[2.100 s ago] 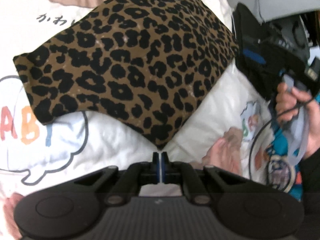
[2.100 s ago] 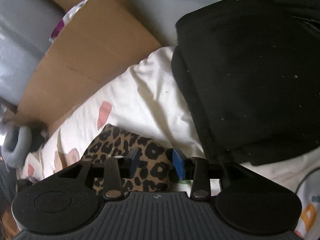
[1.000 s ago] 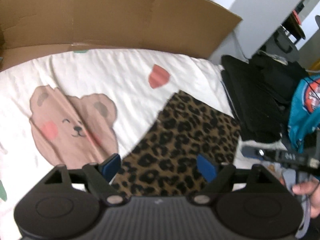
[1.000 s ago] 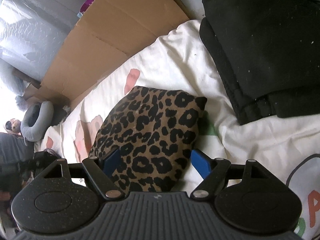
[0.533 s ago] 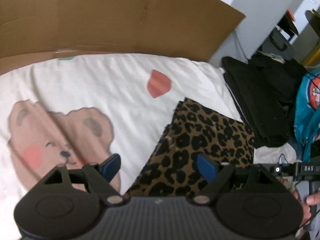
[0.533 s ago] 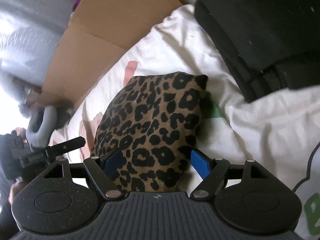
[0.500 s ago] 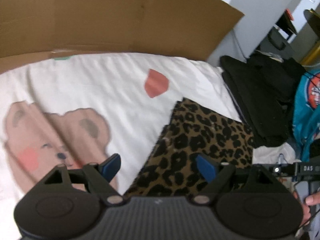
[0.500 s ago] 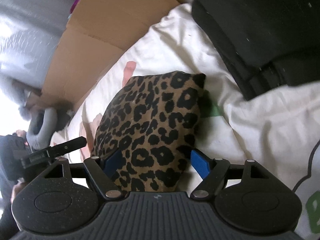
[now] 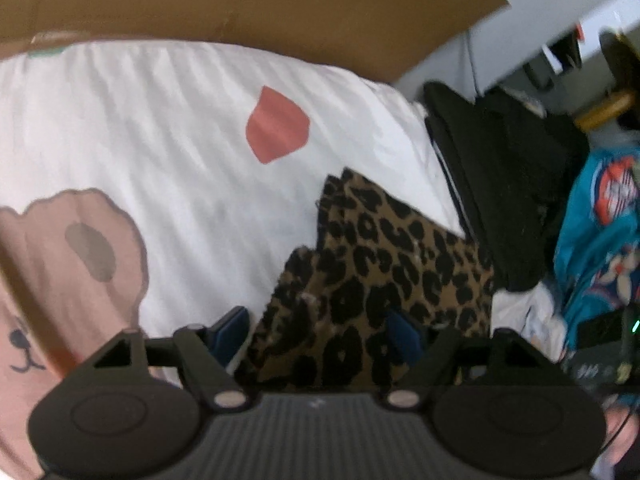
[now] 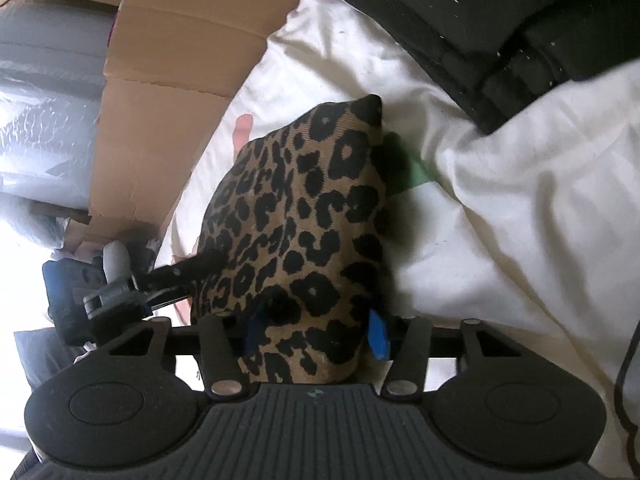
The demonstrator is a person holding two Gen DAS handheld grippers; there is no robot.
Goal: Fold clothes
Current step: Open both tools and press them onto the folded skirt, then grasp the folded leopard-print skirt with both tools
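We see the folded leopard-print garment (image 10: 296, 232) lying on the white printed bed sheet (image 9: 168, 132), its long axis running from the right hand-held gripper (image 10: 316, 332) away toward the cardboard sheet (image 10: 176, 52), with one pointed corner at the far end, near the stack of black clothes (image 10: 500, 20). The right hand-held gripper's jaws have just been closing and now sit against both sides of the garment's near end, grasping it. The left hand-held gripper (image 9: 320, 334) straddles the garment's opposite edge, where the folded layers show; its jaws have just been narrowing but stand released, with cloth between them and a gap on the left.
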